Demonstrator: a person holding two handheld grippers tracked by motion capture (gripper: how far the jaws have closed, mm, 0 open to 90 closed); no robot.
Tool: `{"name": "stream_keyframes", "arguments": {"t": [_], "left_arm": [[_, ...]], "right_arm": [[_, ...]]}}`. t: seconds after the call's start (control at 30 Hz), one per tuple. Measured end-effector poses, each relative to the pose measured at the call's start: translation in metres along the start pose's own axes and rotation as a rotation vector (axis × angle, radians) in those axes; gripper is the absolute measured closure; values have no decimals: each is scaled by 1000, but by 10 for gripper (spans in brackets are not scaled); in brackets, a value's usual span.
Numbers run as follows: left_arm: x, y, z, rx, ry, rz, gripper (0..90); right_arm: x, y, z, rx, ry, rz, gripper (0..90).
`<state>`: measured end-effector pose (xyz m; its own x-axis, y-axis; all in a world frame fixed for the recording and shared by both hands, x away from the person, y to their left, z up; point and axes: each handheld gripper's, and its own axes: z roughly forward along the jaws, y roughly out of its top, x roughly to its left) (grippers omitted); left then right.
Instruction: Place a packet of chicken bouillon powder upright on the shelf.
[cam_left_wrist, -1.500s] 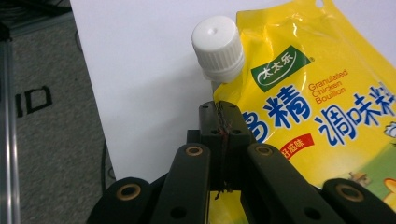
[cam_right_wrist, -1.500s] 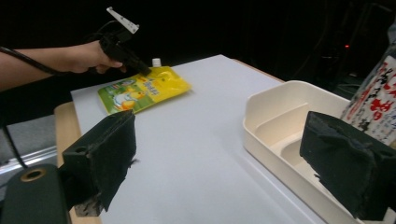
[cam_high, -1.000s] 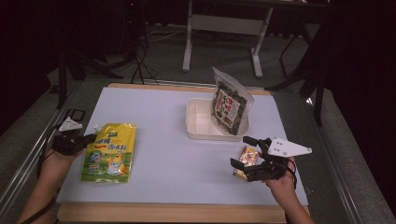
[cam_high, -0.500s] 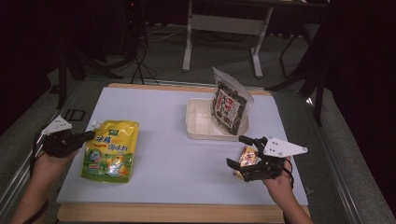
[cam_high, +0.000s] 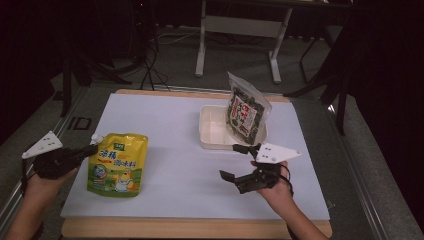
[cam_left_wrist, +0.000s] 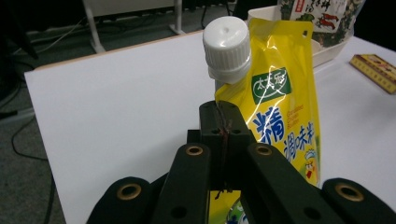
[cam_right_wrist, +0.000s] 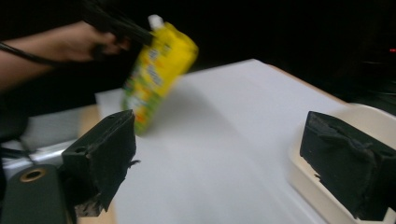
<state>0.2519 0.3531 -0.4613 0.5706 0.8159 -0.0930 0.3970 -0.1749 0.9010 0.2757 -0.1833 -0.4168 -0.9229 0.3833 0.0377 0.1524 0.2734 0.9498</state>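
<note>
High view: your left gripper (cam_high: 87, 150) sat at the left edge of the white table (cam_high: 170, 125), jaws pressed together on the upper left corner of the yellow spouted pouch (cam_high: 117, 162), just below its white cap (cam_high: 96, 138). The pouch lay mostly flat on the left part of the table, its cap end towards the gripper. Your right gripper (cam_high: 234, 162) hovered over the right half of the table, jaws spread wide with nothing between them, just in front of the cream tray (cam_high: 212, 134). A dark printed snack bag (cam_high: 245, 114) stood tilted in that tray, leaning over its right side. Pouch and tray were well apart.

Left gripper view: the two black jaws met tight, clamping the pouch's edge right under the white cap (cam_left_wrist: 227, 44). The pouch (cam_left_wrist: 280, 107) ran away from the jaws towards the tray. A small yellow packet (cam_left_wrist: 375, 71) lay on the table at the far right, apart from the pouch.

Right gripper view: the picture was blurred. Both jaw pads stood far apart and empty, the right-hand one in front of the tray rim (cam_right_wrist: 359, 114). Farther off, your left hand (cam_right_wrist: 77, 42) and its gripper held the yellow pouch (cam_right_wrist: 156, 70) by its top; whether its lower end touched the table I could not tell.
</note>
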Motion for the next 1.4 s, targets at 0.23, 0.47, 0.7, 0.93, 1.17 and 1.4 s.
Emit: {"name": "stream_keyframes", "arguments": {"t": [0.23,0.47,0.7,0.93,1.17,1.4], "left_arm": [[-10,-3,-8,-55,-29,5,900],[-24,5,-12,-78,-59,45,900],[-29,7,-15,-84,-92,55,900],[-31,7,-16,-95,-121,67,900],[-31,9,-17,-82,-131,74,900],[-29,9,-18,-83,-145,76,900]], "right_arm": [[13,8,45,-7,82,-5,135],[25,12,95,-7,163,21,165],[33,13,143,12,206,55,215],[26,10,182,11,185,88,267],[22,6,204,26,265,105,529],[29,3,214,68,344,90,727]]}}
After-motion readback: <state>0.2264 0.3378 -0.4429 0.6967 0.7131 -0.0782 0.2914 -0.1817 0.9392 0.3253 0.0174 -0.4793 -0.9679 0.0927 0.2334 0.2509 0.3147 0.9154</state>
